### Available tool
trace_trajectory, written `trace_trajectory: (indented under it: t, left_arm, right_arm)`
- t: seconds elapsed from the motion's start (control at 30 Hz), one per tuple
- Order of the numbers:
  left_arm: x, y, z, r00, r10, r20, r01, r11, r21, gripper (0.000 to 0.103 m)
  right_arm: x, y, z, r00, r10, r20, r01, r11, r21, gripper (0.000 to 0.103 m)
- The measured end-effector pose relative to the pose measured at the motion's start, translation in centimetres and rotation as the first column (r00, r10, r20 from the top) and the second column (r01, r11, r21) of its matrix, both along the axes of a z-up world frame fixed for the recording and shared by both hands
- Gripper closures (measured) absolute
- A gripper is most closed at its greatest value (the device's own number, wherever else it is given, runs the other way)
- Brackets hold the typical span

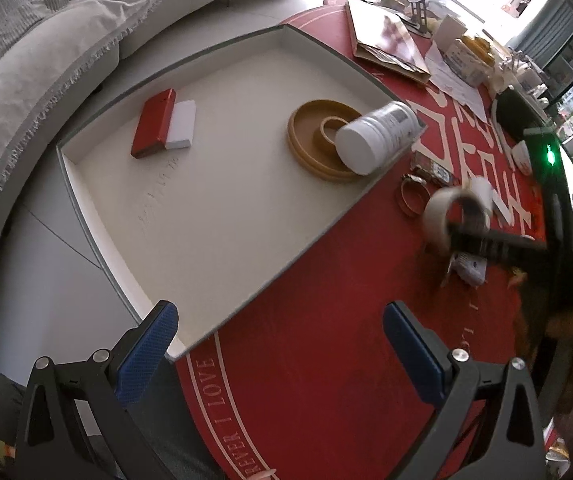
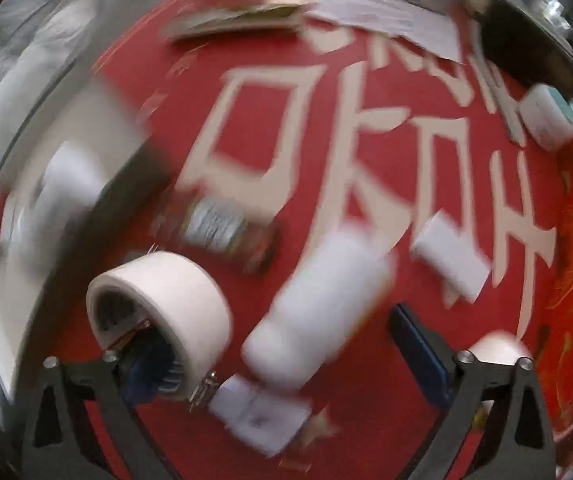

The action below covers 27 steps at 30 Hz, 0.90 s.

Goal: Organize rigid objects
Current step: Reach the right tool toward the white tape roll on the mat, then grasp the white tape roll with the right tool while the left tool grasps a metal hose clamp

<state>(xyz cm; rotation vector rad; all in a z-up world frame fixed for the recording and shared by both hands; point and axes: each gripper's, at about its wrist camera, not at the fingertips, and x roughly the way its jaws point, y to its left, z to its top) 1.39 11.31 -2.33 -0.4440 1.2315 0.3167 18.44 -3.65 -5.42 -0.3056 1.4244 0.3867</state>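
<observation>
Left wrist view: tray [image 1: 98,208] at ten o'clock, holding red-and-white block [image 1: 164,125], tan dish [image 1: 318,148], white bottle [image 1: 374,136]. Left tool [image 1: 280,344] wide, empty, over red counter [image 1: 326,340]. Right tool [image 2: 282,344] wide, one finger threaded through tape roll [image 2: 166,300], not clamped. Step judged: carrying roll. Next: unhook it inside tray.

I saw a red cloth [image 1: 326,340] with cream lettering, a white tray [image 1: 226,208] edged grey, a red-and-white box [image 1: 164,124], a tan dish [image 1: 314,148], a white bottle [image 1: 378,136], cream tape [image 2: 162,312], and blue pads [image 1: 148,352].
</observation>
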Motion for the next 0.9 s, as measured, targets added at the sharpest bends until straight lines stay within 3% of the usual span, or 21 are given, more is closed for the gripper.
trace_trajectory:
  t: [0.27,0.3,0.43,0.57,0.73,0.9]
  left_arm:
    - [-1.0,-1.0,-0.4,1.0,-0.031,-0.004,0.031,0.999,-0.019,0.0]
    - [-1.2,-1.0,-0.4,0.999,-0.034,-0.007,0.033,0.999,-0.02,0.0]
    - [-1.7,-0.9,-0.4,1.0,-0.025,-0.007,0.025,0.999,-0.029,0.0]
    - [-2.0,-0.7,-0.4,1.0,-0.014,-0.012,0.014,0.999,-0.032,0.0]
    - [-2.1,-0.5,-0.6,0.999,-0.025,-0.028,0.024,0.999,-0.031,0.0]
    - [-2.2,-0.7,-0.8,0.999,-0.027,-0.031,0.026,0.999,-0.033,0.0]
  right_arm:
    - [-9.4,-0.2,0.8,0.974,0.197,-0.112,-0.196,0.98,0.014,0.001]
    - [-9.6,-0.4,1.2,0.977,0.19,-0.093,-0.19,0.982,0.011,0.001]
    - [-6.8,0.1,4.1,0.978,0.129,0.166,-0.117,0.99,-0.077,0.001]
    - [-1.4,1.3,4.0,0.97,-0.02,0.244,0.034,0.998,-0.053,0.001]
    - [4.1,2.5,1.0,0.975,-0.115,0.192,0.125,0.991,-0.041,0.001]
    - [2.7,3.0,0.3,0.992,-0.091,0.086,0.088,0.996,0.034,0.001]
